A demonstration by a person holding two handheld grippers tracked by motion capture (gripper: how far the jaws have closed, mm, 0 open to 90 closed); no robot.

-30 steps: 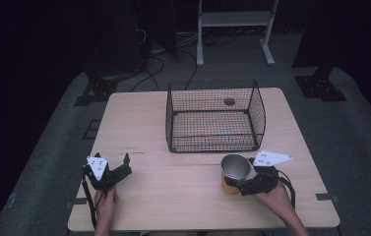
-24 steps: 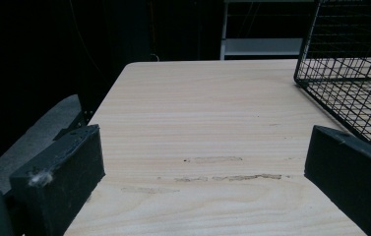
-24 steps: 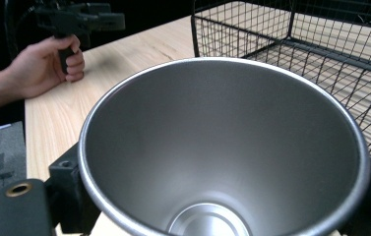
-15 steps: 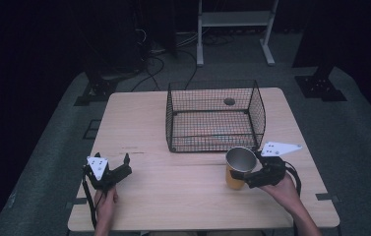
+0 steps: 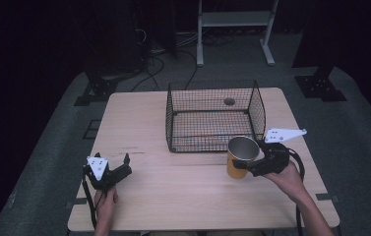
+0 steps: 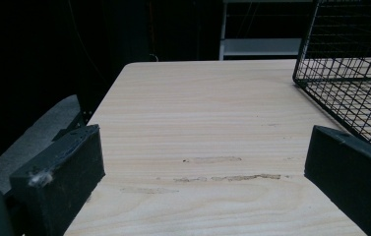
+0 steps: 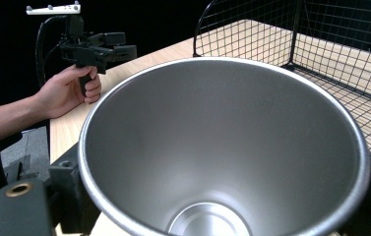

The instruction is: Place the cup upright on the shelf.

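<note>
Cup (image 5: 242,156), yellow metal with steel lining, clamped in right gripper (image 5: 253,165) just before wire basket (image 5: 213,116) (rigid, probably slippery; grip mid-wall). Left gripper (image 5: 122,165) wide open, empty.

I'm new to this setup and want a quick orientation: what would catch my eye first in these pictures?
The yellow metal cup, steel-lined and empty, stands out: the right tongs grip it near the table's right front. Just behind it sits a black wire basket at the table's middle. At the left front, the left tongs rest open over bare wood, holding nothing.
</note>
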